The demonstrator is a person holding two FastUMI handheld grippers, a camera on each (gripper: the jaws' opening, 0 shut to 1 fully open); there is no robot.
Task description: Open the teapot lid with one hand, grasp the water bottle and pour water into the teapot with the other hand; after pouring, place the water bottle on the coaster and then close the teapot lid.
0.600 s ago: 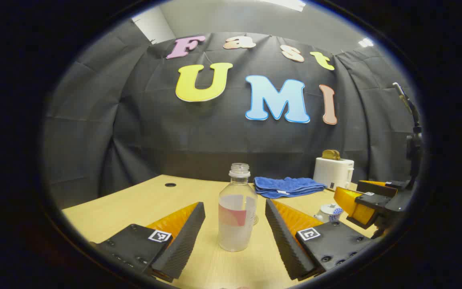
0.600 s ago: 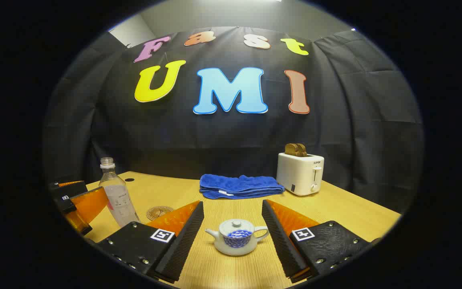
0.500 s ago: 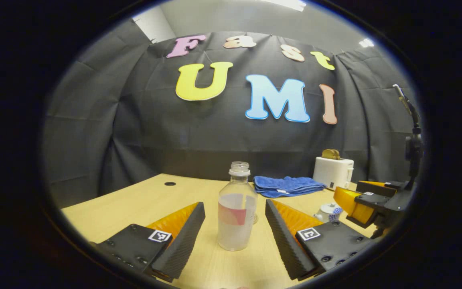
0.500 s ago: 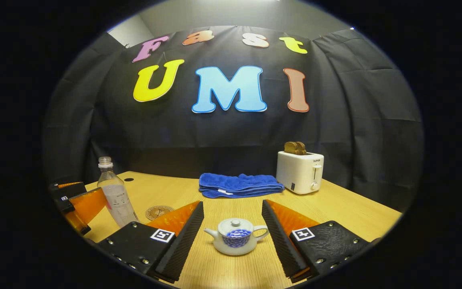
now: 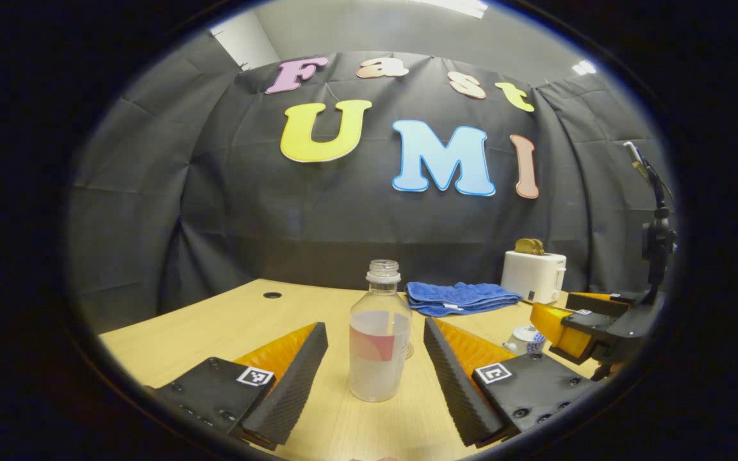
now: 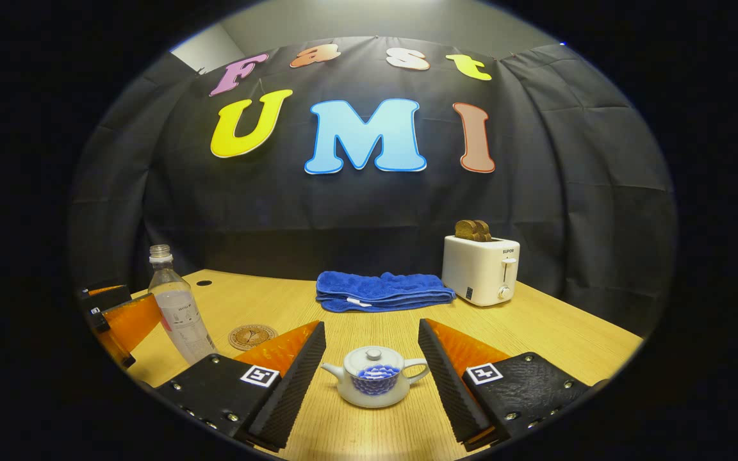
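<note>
In the left gripper view, the left gripper is hovering low over the wooden tabletop with its jaws standing wide apart, and the water bottle is standing upright between them, touching neither finger. The bottle is uncapped and roughly half full of clear water. Farther right in that view, the right gripper is hanging near the small teapot, which is partly hidden behind the left gripper's finger.

In the right gripper view, the right gripper is also holding its jaws wide open, gripping nothing. The white teapot with the blue pattern is sitting on the tabletop between the two fingers, apart from both, with its lid on. To the left, the water bottle is standing beside the left gripper, and the round coaster is lying flat just to the right of the bottle. At the back of the tabletop, a folded blue towel is lying next to a white toaster holding toast in its slots.
</note>
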